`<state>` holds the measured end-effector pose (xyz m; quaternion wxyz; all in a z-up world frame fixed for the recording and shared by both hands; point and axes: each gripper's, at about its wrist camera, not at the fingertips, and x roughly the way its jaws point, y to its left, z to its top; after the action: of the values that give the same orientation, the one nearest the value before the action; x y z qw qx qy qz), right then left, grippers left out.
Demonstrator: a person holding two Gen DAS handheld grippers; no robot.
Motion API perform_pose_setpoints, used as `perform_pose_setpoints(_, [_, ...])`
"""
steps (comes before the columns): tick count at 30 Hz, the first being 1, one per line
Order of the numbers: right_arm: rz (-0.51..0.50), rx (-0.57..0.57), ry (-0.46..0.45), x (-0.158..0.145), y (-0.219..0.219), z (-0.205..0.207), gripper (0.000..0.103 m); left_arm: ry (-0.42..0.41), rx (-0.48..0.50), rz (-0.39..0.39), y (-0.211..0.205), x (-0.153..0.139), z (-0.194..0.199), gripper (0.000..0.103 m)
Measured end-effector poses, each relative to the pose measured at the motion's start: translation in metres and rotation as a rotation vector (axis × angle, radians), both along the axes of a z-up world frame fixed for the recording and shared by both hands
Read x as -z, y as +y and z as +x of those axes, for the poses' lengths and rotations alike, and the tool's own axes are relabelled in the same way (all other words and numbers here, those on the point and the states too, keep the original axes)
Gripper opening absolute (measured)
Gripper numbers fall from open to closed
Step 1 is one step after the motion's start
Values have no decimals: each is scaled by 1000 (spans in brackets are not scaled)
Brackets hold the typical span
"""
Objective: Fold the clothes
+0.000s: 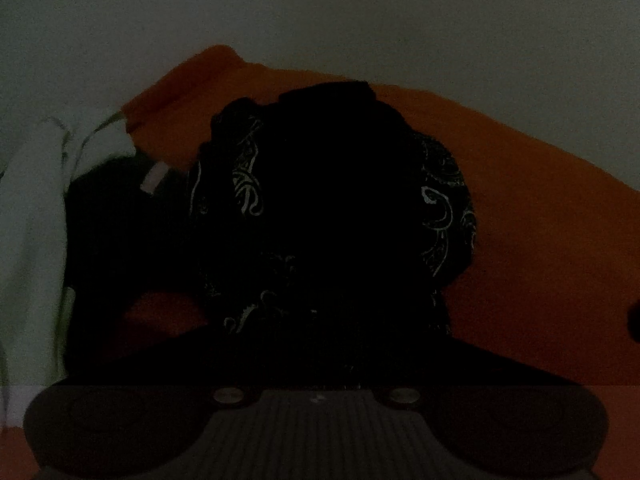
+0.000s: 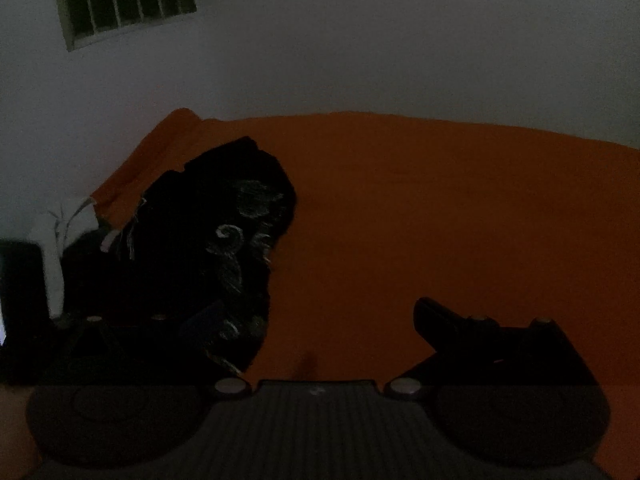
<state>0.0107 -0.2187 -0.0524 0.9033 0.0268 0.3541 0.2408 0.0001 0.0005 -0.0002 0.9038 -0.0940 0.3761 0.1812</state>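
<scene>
The scene is very dark. A black garment with pale swirl embroidery (image 1: 336, 208) is bunched on an orange bed sheet (image 1: 540, 240). It fills the middle of the left wrist view, right in front of my left gripper, whose fingers are lost in the dark against it. In the right wrist view the same garment (image 2: 224, 240) lies to the left. My right gripper (image 2: 256, 320) is open: its right finger (image 2: 480, 332) rests over bare sheet (image 2: 400, 220), and its left finger (image 2: 96, 332) sits against the garment's dark edge.
White cloth (image 1: 36, 220) lies at the bed's left edge, also in the right wrist view (image 2: 60, 232). An orange pillow (image 2: 152, 160) sits at the back left. A pale wall with a barred window (image 2: 128, 0) stands behind the bed.
</scene>
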Motion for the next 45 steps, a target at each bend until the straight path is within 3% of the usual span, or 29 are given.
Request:
perform_pose_setpoints(2, [-8, -10, 6, 8, 15, 5, 103, 11, -3, -1, 2, 1, 1, 5])
perform_pose_setpoints(4, [-12, -17, 14, 11, 25, 9, 103, 22, -15, 15, 2, 3, 3, 12])
perform_pose_setpoints(5, [-14, -11, 19, 13, 28, 11, 103, 28, -30, 39, -1, 6, 5, 32])
perform_pose_setpoints(6, [-16, -5, 25, 15, 29, 11, 103, 34, -45, 62, -4, 8, 7, 66])
perform_pose_setpoints(8, [-19, -13, 30, 15, 23, 7, 103, 42, -70, 112, -9, 12, 11, 102])
perform_pose_setpoints(10, [-26, -21, 18, 17, 16, 2, 103, 34, -70, 153, -13, 18, 12, 103])
perform_pose_setpoints(16, [-75, 12, -4, 33, -15, -12, 103, 103, -132, 3, -7, 35, 39, 103])
perform_pose_setpoints(18, [-79, 19, -6, 39, -26, -19, 103, 128, -147, -14, -10, 39, 44, 103])
perform_pose_setpoints(20, [-91, 24, 1, 45, -35, -24, 103, 146, -136, 115, -35, 38, 30, 103])
perform_pose_setpoints(22, [-99, 29, 9, 50, -41, -27, 103, 85, -112, 152, -44, 35, 25, 101])
perform_pose_setpoints(23, [-100, 31, 12, 52, -42, -29, 103, 58, -102, 157, -47, 33, 23, 89])
perform_pose_setpoints(24, [-101, 32, 12, 53, -43, -30, 103, 33, -107, 127, -44, 34, 27, 84])
perform_pose_setpoints(26, [-105, 41, 8, 53, -43, -32, 103, -21, -165, 49, -24, 37, 29, 83])
perform_pose_setpoints(28, [-114, 44, 6, 51, -39, -33, 103, -17, -148, 26, -13, 38, 38, 76])
perform_pose_setpoints(29, [-119, 38, 2, 50, -37, -33, 103, 7, -139, 74, -17, 38, 42, 82])
perform_pose_setpoints(30, [-129, 30, -6, 51, -35, -34, 103, 30, -130, 122, -21, 39, 46, 97])
perform_pose_setpoints(31, [-142, 23, -16, 52, -34, -36, 103, 44, -118, 147, -24, 39, 48, 99])
perform_pose_setpoints(32, [-154, 16, -26, 53, -33, -38, 103, 35, -103, 120, -24, 40, 49, 97])
perform_pose_setpoints(36, [-176, 10, -38, 58, -30, -43, 103, -22, -79, 51, 5, 46, 58, 34])
perform_pose_setpoints(38, [-176, 3, -23, 62, -30, -43, 103, -75, -53, 32, 12, 43, 58, 13])
perform_pose_setpoints(41, [-170, -8, -14, 63, -30, -42, 103, -133, -34, -56, 28, 36, 38, 6])
perform_pose_setpoints(45, [-119, -11, -7, 61, -40, -49, 103, -230, -14, -115, 29, 12, -18, 4])
